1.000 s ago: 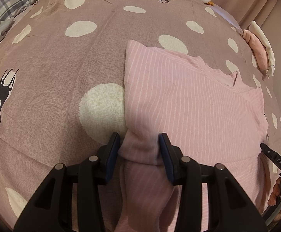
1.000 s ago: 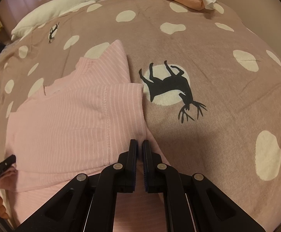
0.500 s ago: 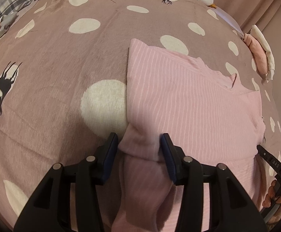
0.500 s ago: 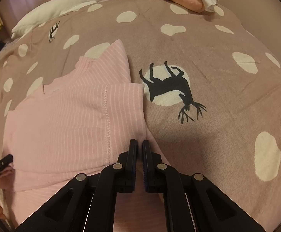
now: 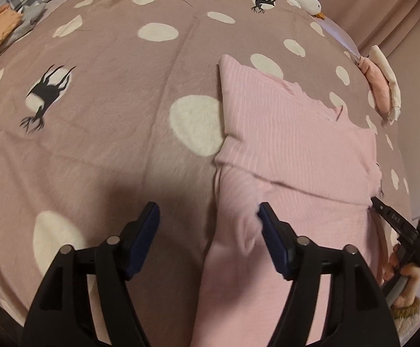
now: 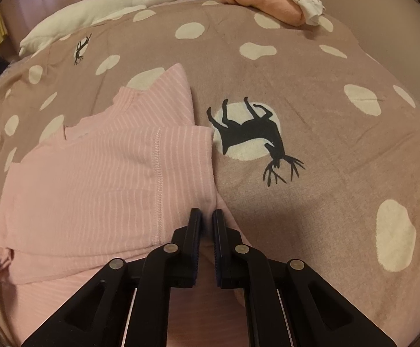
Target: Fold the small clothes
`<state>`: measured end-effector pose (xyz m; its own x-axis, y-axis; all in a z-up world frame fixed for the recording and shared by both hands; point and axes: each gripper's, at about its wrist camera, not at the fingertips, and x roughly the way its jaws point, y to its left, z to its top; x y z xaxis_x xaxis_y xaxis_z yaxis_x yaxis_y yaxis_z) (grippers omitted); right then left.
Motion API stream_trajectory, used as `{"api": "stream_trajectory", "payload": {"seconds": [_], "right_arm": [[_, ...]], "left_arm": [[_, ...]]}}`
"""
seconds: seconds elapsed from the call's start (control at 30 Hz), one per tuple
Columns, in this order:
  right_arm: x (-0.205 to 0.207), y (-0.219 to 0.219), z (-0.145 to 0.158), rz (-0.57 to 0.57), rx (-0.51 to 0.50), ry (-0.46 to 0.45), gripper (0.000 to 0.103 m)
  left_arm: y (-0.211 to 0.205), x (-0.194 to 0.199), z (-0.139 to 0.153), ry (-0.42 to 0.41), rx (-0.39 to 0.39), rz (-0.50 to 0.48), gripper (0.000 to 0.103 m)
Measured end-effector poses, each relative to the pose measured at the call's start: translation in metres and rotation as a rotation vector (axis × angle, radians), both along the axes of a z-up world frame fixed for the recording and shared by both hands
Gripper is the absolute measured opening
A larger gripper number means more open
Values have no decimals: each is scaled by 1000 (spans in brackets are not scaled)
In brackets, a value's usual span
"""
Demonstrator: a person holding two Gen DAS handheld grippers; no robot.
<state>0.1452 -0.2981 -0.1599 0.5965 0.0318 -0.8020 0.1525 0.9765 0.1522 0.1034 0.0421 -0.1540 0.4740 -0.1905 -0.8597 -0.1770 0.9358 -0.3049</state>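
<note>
A: Pink ribbed cotton, the small garment (image 5: 290, 150) lies part-folded on the bed (image 5: 117, 121), toward its right edge, one layer doubled over the lower part. The right gripper (image 6: 207, 217) is pinched narrow on the fold's near right corner; the left gripper (image 5: 208, 217) stands wide, holding nothing, one pad just touching the cloth.

B: So what goes wrong from here?

A: I'd judge the fold is anchored at one corner only. If the right side pulls or lifts now, the loose left corner could drag and skew the folded edge (soft knit slides easily on that brushed duvet).

B: And the left pad?

A: It could snag the cloth and rumple the lower layer if it swings sideways.

B: Room to move?

A: Plenty on the left, bare spotted duvet out to the left edge. To the right, duvet with the deer print (image 6: 250, 136). The folded pile (image 6: 270, 0) and goose toy (image 6: 108, 3) sit at the far edge, well apart.
</note>
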Motion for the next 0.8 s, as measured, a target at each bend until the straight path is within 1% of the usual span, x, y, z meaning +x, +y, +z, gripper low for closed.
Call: {"api": "stream_trajectory", "payload": {"seconds": [0.03,0.1,0.17,0.2,0.23,0.27,0.33,0.37,0.47,0.5,0.53,0.6,0.67,0.8], "right_arm": [[-1,-1,1,1,8,-2,5],[-3,-4,2,6,24,-2,5],[-7,-6,6,10,41,3,10],[-11,-7,8,14,50,5,14],[-16,-10,11,19,62,0,21],[-21,-10,13,23,67,-7,26],[-33,-12,18,25,64,-24,50],[-40,-13,22,26,61,-40,54],[-62,-18,35,47,61,-94,56],[-73,-20,40,50,64,-115,61],[-80,-23,43,52,68,-132,72],[-97,-29,50,60,80,-174,82],[-115,-34,55,78,95,-209,82],[-144,-44,52,87,124,-221,82]], "left_arm": [[1,-6,2,-10,-1,-5,76],[0,-13,5,-19,5,-13,77],[-1,-21,8,-22,1,-27,77],[-2,-24,9,-26,-6,-34,77],[-3,-27,11,-33,-13,-42,77],[-4,-30,12,-38,-16,-49,77],[-7,-37,14,-43,-26,-62,77],[-8,-40,15,-46,-34,-71,77],[-15,-50,16,-56,-54,-98,77],[-17,-54,16,-56,-59,-106,78],[-19,-58,15,-58,-68,-117,78],[-23,-65,13,-57,-88,-138,79],[-27,-73,9,-44,-104,-158,79],[-29,-91,-4,-26,-125,-184,79]]}}
